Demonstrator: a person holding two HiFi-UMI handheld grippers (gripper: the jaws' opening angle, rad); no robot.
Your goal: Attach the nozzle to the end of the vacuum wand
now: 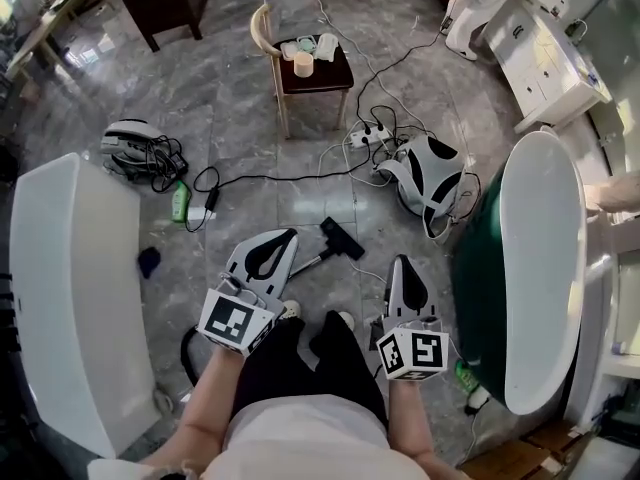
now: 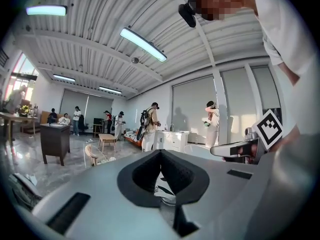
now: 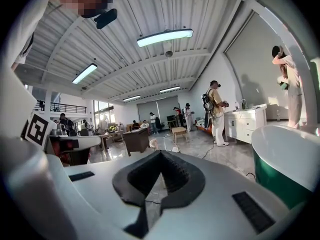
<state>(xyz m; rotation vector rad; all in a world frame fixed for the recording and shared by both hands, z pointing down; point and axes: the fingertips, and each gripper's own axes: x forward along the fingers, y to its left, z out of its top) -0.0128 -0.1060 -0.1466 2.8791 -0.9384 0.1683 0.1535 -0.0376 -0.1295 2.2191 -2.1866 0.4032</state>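
In the head view a black vacuum nozzle (image 1: 342, 238) lies on the grey marble floor between and just beyond my two grippers. A silvery wand (image 1: 310, 262) runs from it toward the lower left and disappears behind my left gripper (image 1: 291, 234). I cannot tell whether nozzle and wand are locked together. My left gripper (image 2: 160, 152) is shut with nothing in it, held above the floor and pointing out into the room. My right gripper (image 1: 401, 261), also shut and empty (image 3: 160, 153), hangs just right of the nozzle. Neither gripper view shows the nozzle or the wand.
A white bathtub (image 1: 60, 298) stands at the left and a green-sided one (image 1: 535, 268) at the right. Ahead are a wooden chair (image 1: 312, 76), a white backpack unit (image 1: 432, 173), a power strip (image 1: 370, 136), loose cables and a green bottle (image 1: 180, 203). Several people stand far off.
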